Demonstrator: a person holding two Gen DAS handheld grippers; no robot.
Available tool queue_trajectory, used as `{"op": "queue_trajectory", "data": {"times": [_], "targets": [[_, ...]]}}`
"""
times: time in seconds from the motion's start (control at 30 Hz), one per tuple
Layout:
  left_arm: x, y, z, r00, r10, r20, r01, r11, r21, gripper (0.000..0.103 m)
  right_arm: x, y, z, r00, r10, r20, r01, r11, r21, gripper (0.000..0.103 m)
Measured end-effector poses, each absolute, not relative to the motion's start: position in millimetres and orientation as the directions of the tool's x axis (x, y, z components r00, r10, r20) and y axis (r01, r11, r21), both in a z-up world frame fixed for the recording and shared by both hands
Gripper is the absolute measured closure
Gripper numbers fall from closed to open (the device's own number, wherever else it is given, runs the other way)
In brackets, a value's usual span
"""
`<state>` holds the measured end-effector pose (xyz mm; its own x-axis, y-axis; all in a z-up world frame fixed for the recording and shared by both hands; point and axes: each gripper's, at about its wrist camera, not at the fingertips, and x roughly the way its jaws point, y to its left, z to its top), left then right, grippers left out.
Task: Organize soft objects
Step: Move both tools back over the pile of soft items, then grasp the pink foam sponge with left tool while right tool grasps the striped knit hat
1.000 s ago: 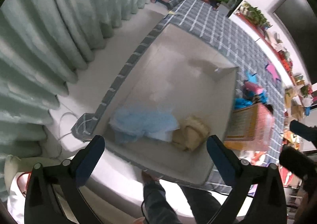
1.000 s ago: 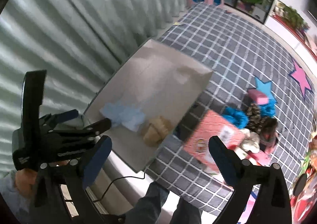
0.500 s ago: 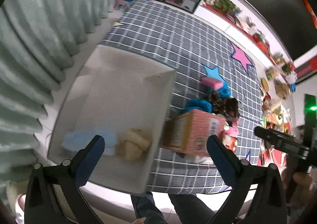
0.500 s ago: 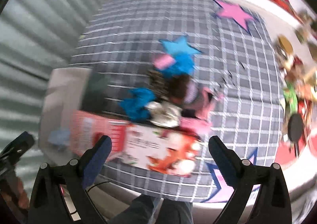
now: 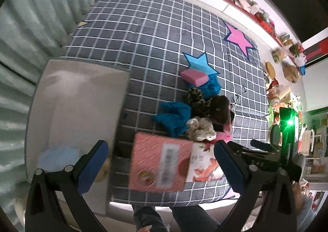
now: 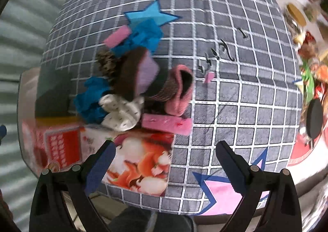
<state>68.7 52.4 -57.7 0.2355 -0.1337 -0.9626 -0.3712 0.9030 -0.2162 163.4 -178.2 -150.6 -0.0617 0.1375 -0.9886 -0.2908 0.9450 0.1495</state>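
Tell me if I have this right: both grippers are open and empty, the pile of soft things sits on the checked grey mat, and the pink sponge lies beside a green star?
Nearly. The star beside the pink sponge is blue, not green, as the left wrist view shows. The rest holds: the left gripper and right gripper are open and empty, and the pile of soft things sits on the checked grey mat.

Nothing here reads cleanly. The pink carton carries a white label strip with dark print, blurred beyond reading; its red panel shows rows of pale characters, possibly Chinese. Black script marks on the checked mat stay illegible too.
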Motion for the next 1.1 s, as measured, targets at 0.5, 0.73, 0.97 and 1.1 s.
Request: {"op": "queue_trajectory", "data": {"times": [0.5,0.73,0.97,1.1], "targets": [[207,28,-139,0.056,-0.279,-0.959,-0.467,0.841,-0.272,0.000,201,-165,-167,-0.082,0.213,-0.974,-0.377,0.898,0.228,0.004],[248,37,-190,-0.024,-0.330,-0.944,-0.560,0.786,-0.260,0.000,203,-136,-161,0.016,0.214,-0.977,-0.571,0.804,0.167,0.004],[265,37,-223,-0.101,-0.347,-0.933,-0.591,0.775,-0.224,0.000,217,-119,-170,0.010,0.253,-0.967,-0.654,0.733,0.185,0.004],[269,36,-236,-0.153,-0.345,-0.926,-0.612,0.769,-0.185,0.000,223,-115,-179,-0.011,0.261,-0.965,-0.660,0.723,0.203,0.004]]}}
